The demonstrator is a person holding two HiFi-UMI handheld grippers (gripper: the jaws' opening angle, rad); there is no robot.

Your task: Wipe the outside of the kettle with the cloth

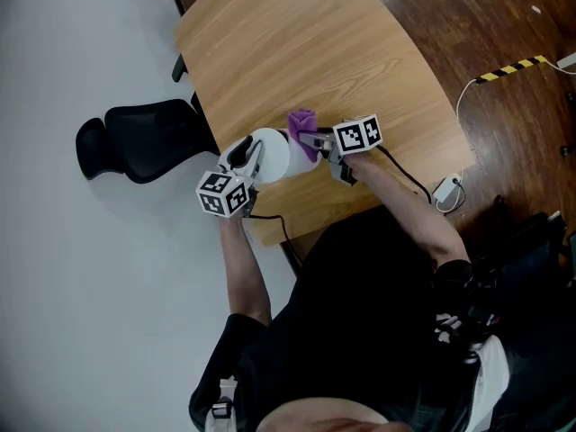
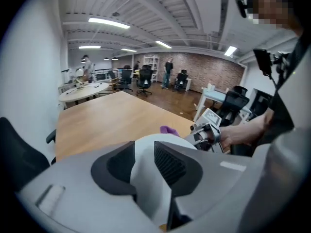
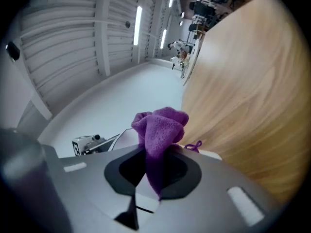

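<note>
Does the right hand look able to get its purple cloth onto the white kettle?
Probably yes: the cloth in the right tongs is right beside the kettle, with nothing between them.

The cloth [image 1: 303,120] is showing purple, the kettle [image 1: 273,154] white, the worktop [image 1: 306,52] pale wood grain; at left, the chair [image 1: 144,138] is looking black.

I saw long white ceiling strip lights [image 2: 109,23] lighting the room brightly and evenly. Both gripper views bent hard toward dark, vignetted edges. The pale wooden tabletop [image 3: 243,81] carried soft glare at its far end. The fluffy purple cloth [image 3: 160,125] looked sharp; the smooth white kettle [image 2: 146,178] nearest the lens was soft.
</note>
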